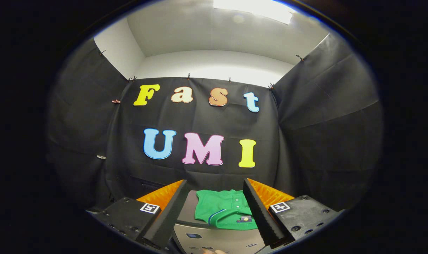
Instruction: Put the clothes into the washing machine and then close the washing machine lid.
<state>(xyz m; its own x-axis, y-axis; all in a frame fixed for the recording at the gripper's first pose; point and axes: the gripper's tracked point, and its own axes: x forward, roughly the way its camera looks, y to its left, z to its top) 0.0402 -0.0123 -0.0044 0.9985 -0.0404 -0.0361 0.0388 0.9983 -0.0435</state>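
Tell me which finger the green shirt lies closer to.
The right finger of the open gripper: it overlaps the shirt; bare machine top shows beside the left finger.

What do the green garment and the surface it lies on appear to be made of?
Green shirt: soft knit cloth, matte, judging by its folds, collar and button placket. Washing machine top beneath it: smooth grey panel, probably plastic or painted metal, with a faint sheen. The gripper is open, fingers either side of the shirt, not touching.

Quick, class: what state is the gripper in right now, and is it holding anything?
Gripper: open, jaws spread wide, holding nothing; the green shirt lies between and just ahead of them on the washing machine, untouched.
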